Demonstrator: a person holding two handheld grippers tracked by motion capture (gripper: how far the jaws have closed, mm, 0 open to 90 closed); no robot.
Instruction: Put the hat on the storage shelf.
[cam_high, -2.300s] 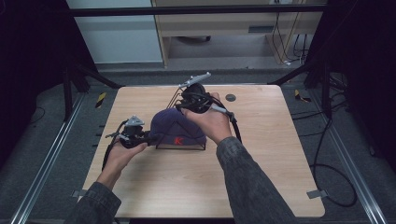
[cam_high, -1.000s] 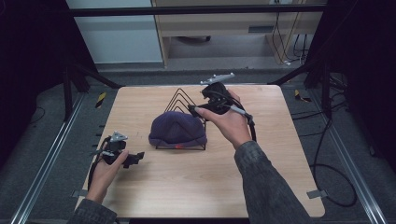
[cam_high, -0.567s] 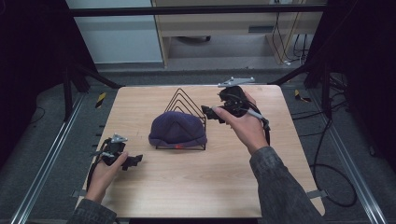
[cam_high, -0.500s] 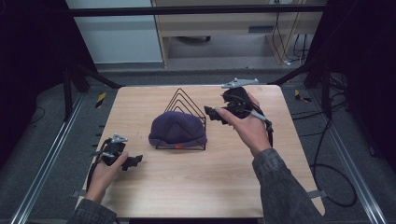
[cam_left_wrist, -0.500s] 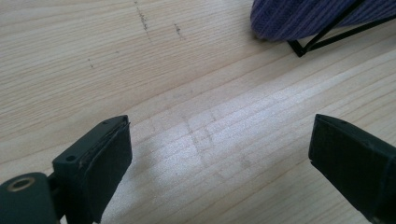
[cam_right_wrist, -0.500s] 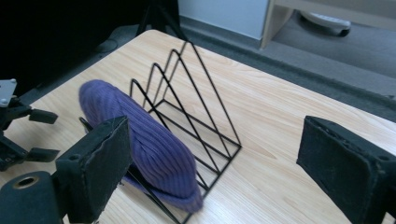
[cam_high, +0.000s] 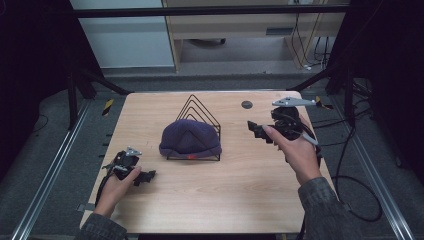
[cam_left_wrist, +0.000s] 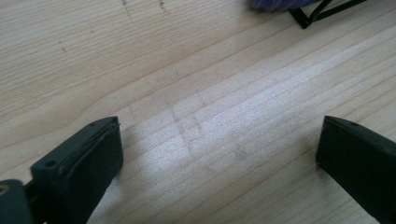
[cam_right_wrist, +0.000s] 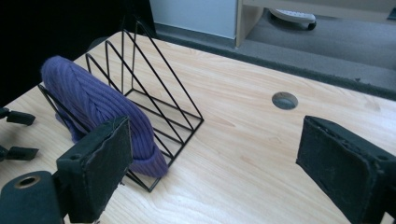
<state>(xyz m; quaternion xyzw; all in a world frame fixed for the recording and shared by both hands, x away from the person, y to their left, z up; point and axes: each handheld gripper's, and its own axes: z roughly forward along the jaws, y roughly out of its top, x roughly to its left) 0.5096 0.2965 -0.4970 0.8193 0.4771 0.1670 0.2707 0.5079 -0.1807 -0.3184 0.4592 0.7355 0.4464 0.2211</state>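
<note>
A purple knitted beanie is draped over the front of a black wire triangular rack at the middle of the wooden table. My left gripper rests low at the front left, apart from the beanie, with its jaws wide open over bare wood. My right gripper is held to the right of the rack, open and holding nothing. In the right gripper view the beanie and the rack lie ahead on the left.
A small round hole sits in the tabletop at the back right. Beyond the beanie, the left gripper's jaw tips show at the far left of the right gripper view. Cables trail off the table's right edge.
Both grippers have come away from the beanie. The left one drew back to the front left and stayed there. The right one has kept moving right, away from the rack.
</note>
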